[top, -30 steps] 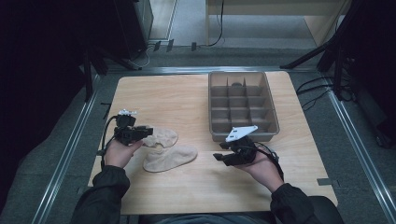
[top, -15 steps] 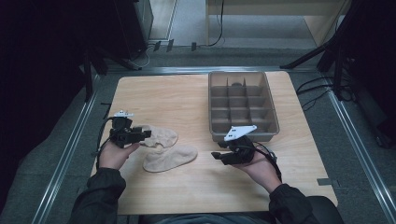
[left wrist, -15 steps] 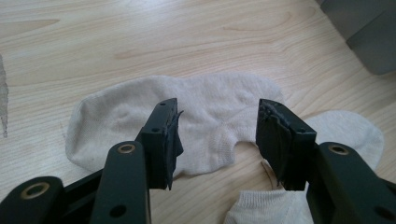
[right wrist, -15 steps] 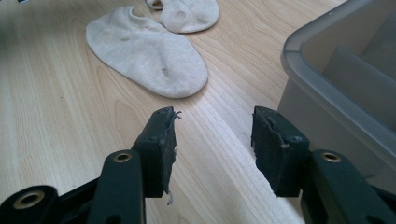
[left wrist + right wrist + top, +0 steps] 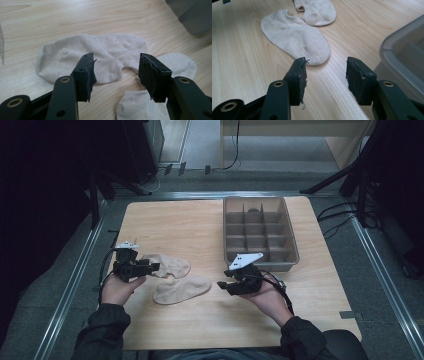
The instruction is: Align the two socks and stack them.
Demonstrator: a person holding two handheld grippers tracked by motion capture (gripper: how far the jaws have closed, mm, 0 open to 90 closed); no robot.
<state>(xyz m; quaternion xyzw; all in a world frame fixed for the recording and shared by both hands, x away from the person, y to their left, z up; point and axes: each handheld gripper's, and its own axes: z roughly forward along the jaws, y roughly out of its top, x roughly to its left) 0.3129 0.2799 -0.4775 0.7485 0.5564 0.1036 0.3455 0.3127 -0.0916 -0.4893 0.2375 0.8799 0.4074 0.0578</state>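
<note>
Two beige socks are lying flat on the table (image 5: pixel 200 227), left of its middle. The far sock (image 5: pixel 167 265) is sitting just beside the left gripper (image 5: pixel 150 266); the near sock (image 5: pixel 181 289) is lying a little closer to the person, its open end meeting the far one, though whether the two are overlapping there is hard to tell from above.

The left gripper is pointing across the table toward the far sock. In the left gripper view its jaws have just been opening and are standing spread, with the cuff edge of the far sock (image 5: pixel 100 55) lying between and beyond them; the pads are pressing on nothing. The near sock (image 5: pixel 135 103) is showing under the right-hand jaw there.

The right gripper (image 5: pixel 223 286) is hovering near the front left corner of the grey bin (image 5: pixel 295 251), pointing toward the near sock but apart from it. In the right gripper view its jaws are standing wide with bare wood between them, the toe of the near sock (image 5: pixel 297 37) lying just past the left pad, and the bin wall (image 5: pixel 404 47) rising at the right.
</note>
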